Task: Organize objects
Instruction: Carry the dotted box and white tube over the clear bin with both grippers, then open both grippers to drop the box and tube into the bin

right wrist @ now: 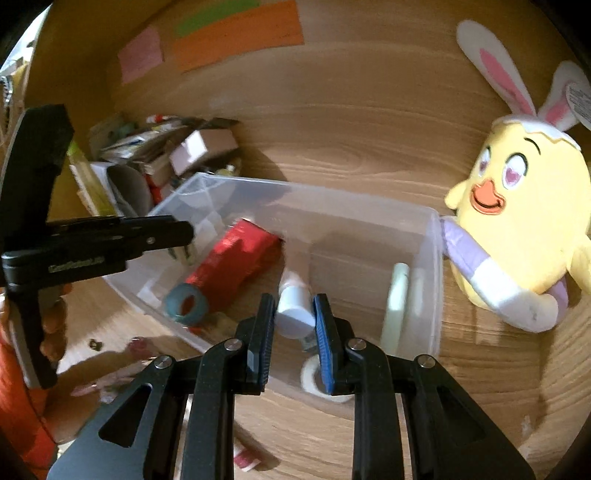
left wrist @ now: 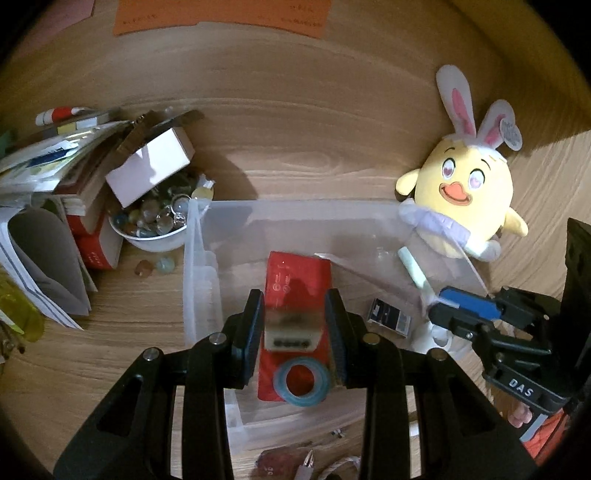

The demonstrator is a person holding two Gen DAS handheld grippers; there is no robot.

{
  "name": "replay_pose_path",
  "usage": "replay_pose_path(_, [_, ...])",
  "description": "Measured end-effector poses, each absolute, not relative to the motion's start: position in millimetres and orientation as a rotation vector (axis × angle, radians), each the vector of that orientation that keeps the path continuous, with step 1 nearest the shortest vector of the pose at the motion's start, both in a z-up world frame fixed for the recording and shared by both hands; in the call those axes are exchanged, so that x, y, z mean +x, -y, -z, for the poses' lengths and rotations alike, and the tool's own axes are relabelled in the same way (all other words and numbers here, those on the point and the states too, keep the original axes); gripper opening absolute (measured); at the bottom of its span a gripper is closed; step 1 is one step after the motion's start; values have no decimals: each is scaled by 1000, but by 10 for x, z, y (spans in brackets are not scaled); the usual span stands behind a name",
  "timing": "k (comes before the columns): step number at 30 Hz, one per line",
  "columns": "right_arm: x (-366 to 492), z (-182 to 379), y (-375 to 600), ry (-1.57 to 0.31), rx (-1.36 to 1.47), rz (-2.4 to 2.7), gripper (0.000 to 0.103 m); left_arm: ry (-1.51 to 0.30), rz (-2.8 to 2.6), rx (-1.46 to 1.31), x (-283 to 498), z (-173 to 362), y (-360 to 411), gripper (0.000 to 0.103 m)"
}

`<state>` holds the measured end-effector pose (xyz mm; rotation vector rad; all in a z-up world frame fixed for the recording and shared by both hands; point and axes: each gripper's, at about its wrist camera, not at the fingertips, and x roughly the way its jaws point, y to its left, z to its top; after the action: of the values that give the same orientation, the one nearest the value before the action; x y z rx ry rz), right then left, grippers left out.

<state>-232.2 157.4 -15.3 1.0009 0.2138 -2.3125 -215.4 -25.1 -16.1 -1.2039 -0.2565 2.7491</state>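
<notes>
Wooden tabletop (left wrist: 295, 122) bearing a clear plastic bin (left wrist: 192, 258) at centre; yellow chick plush (left wrist: 469, 192) at the bin's right corner; white bowl of glass pebbles (left wrist: 155, 236), stacked books (left wrist: 92, 206) and orange paper sheet (left wrist: 221, 16) beyond

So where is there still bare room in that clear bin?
The bin floor is bare in the middle, between the red box and the pale green stick. The desk behind is open too. Left, the books and bowl crowd it.
</notes>
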Motion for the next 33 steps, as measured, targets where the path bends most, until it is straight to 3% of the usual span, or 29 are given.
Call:
replay_pose_path(7, [-2298, 114, -1589, -234, 996, 2344, 20, 250, -2751, -1181, -2085, 66, 247, 33])
replay_pose_path(10, [-2232, 36, -1604, -232, 962, 2353, 28, 232, -2767, -1165, -2015, 6, 256, 34])
replay_pose_path(17, [-2097, -48, -1590, -261, 928, 2380, 37, 201, -2807, -1110, -1777, -110, 303, 52])
replay_pose_path(19, [-2059, -58, -1598, -268, 926, 2381, 43, 201, -2814, -1095, -1704, -142, 325, 57])
replay_pose_path(21, [-1999, -73, -1602, -276, 915, 2390, 53, 205, -2821, -1084, -1635, -174, 353, 68])
replay_pose_path(28, [-1809, -142, -1637, -295, 878, 2418, 61, 197, -2870, -1062, -1391, -240, 497, 71])
replay_pose_path(30, [-1758, -154, -1648, -302, 865, 2432, 66, 206, -2877, -1070, -1346, -229, 545, 79])
replay_pose_path(33, [-1687, -165, -1663, -304, 853, 2437, 68, 213, -2897, -1078, -1258, -196, 629, 81])
